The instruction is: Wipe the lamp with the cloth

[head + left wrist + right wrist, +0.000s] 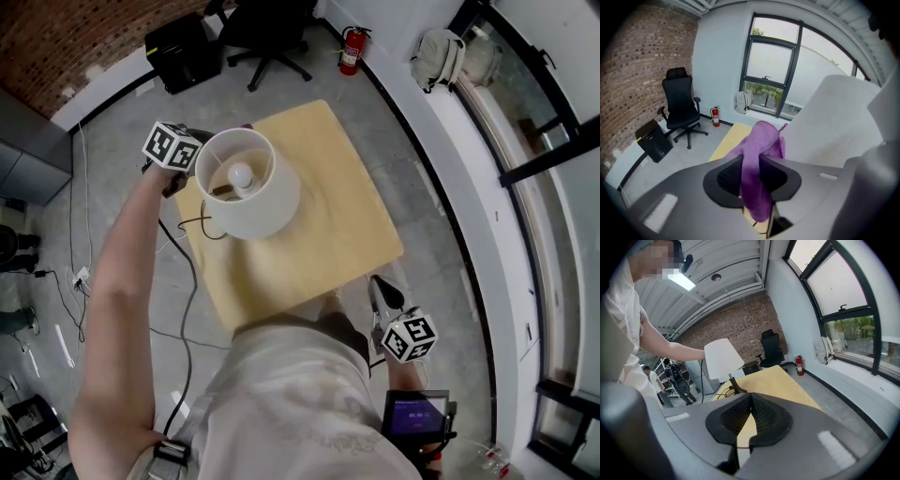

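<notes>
A table lamp with a white shade (253,192) and a bare bulb (242,174) stands on the left part of a light wooden table (337,202). My left gripper (180,169) is at the shade's left rim, its marker cube just beside it. In the left gripper view its jaws (751,161) are shut on a purple cloth (757,154) that sticks out ahead, with the shade (829,126) close on the right. My right gripper (377,291) hangs off the table's near right corner, away from the lamp (723,358). Its jaws (751,399) are shut with nothing between them.
The lamp's black cable (187,281) runs off the table's left side to the floor. A black office chair (267,33), a black box (183,52) and a red fire extinguisher (352,49) stand beyond the table. A backpack (439,56) lies by the curved window wall.
</notes>
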Demonstrator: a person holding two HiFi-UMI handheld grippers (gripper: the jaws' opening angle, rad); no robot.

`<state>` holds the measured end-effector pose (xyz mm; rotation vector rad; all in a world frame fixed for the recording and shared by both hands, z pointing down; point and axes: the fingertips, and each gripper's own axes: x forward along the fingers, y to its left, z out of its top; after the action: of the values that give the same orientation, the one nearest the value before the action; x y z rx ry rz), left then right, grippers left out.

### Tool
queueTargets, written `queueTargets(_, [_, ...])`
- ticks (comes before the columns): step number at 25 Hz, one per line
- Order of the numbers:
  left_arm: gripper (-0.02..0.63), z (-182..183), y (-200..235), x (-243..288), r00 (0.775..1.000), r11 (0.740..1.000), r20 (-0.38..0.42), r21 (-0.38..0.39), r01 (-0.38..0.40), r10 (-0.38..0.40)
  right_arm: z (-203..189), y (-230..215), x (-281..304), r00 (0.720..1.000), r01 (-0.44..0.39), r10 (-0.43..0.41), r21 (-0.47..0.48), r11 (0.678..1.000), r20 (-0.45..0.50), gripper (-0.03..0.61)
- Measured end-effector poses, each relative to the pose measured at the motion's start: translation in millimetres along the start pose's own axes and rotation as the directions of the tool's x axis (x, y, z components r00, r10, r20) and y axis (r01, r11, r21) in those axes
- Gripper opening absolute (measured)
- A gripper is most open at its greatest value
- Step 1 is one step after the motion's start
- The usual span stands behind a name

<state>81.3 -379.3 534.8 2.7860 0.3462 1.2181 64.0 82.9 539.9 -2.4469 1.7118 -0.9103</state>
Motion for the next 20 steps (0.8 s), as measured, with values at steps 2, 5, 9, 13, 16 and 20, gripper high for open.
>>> queueTargets(2, [0.092, -11.2, 4.0, 6.3, 0.999, 1.000, -0.036, -0.016, -0.024, 0.023, 2.5, -8.0, 1.3, 1.000, -0.008, 0.008, 0.006, 1.000, 0.005, 0.014])
queueTargets(5, [0.092, -12.8, 9.4, 1.8, 0.997, 0.997, -0.036, -0.033, -0.071, 0.070, 8.3, -18.6, 6.2, 0.999, -0.032, 0.032, 0.008, 0.999, 0.011, 0.014])
queueTargets(9, [0.092, 14.3, 15.8, -26.9, 0.993, 0.993, 0.026, -0.037, -0.114, 0.115, 17.5, -28.6, 16.6, 0.997, -0.075, 0.075, 0.003, 0.997, 0.015, 0.014])
queueTargets(13, [0.092, 63.1, 2.3, -61.7, 0.991, 0.993, 0.100, 0.061, -0.100, 0.093, 30.2, -35.4, 28.8, 0.992, -0.122, 0.122, -0.009, 0.992, 0.019, 0.014])
queueTargets(16, [0.092, 98.2, -18.6, -83.3, 0.992, 0.983, 0.113, 0.170, -0.074, 0.055, 34.2, -39.6, 38.0, 0.988, -0.156, 0.156, -0.008, 0.988, 0.016, 0.014])
queueTargets(20, [0.092, 132.5, -49.4, -93.8, 0.997, 0.958, 0.071, 0.286, -0.021, 0.000, 33.3, -50.7, 44.4, 0.983, -0.184, 0.184, -0.002, 0.983, 0.013, 0.014])
